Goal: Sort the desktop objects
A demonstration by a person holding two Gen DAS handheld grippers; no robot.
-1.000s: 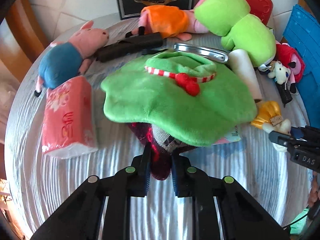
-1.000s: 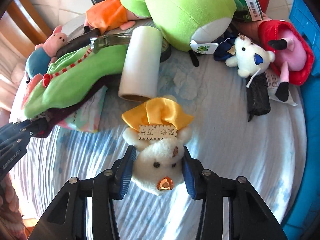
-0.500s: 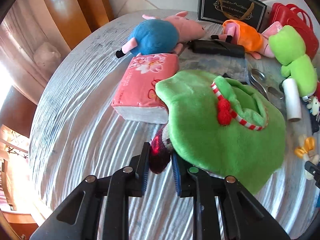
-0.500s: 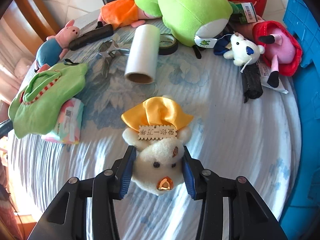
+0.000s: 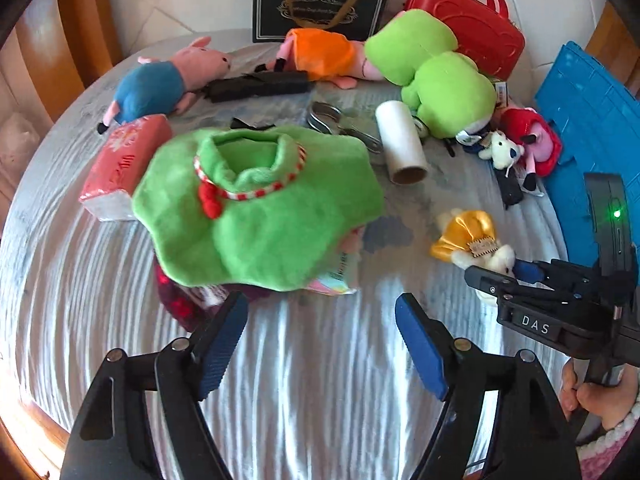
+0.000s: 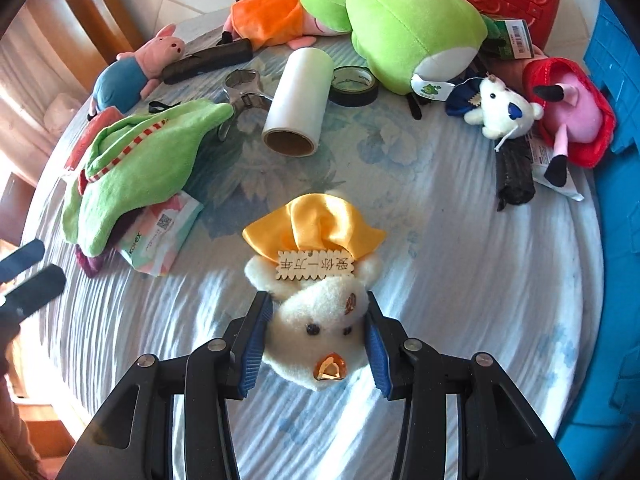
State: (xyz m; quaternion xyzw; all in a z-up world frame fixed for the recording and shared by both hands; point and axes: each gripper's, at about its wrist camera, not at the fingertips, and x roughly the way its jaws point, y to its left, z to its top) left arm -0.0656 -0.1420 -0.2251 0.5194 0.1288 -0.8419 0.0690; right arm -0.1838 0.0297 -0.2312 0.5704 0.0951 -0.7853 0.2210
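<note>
My right gripper (image 6: 316, 344) is shut on a small white plush bear with a yellow bow (image 6: 316, 320); it also shows in the left wrist view (image 5: 476, 246). My left gripper (image 5: 320, 336) is open and empty, just in front of a green plush hat (image 5: 256, 204) that lies over a dark red cloth (image 5: 180, 304) and a tissue packet (image 6: 160, 236). The green hat shows at the left of the right wrist view (image 6: 132, 168).
On the round table: a pink tissue pack (image 5: 120, 160), pig plushes (image 5: 160, 80), a white roll (image 6: 296, 100), tape (image 6: 354, 86), pliers (image 6: 240, 92), a green frog plush (image 6: 400, 20), a white mouse plush (image 6: 500, 108), a red case (image 5: 472, 28), a blue bin (image 5: 592, 120).
My left gripper has opened and let go of the dark red cloth, and has drawn back a little. The green hat pile was dragged to the left. The right gripper still holds the bear.
</note>
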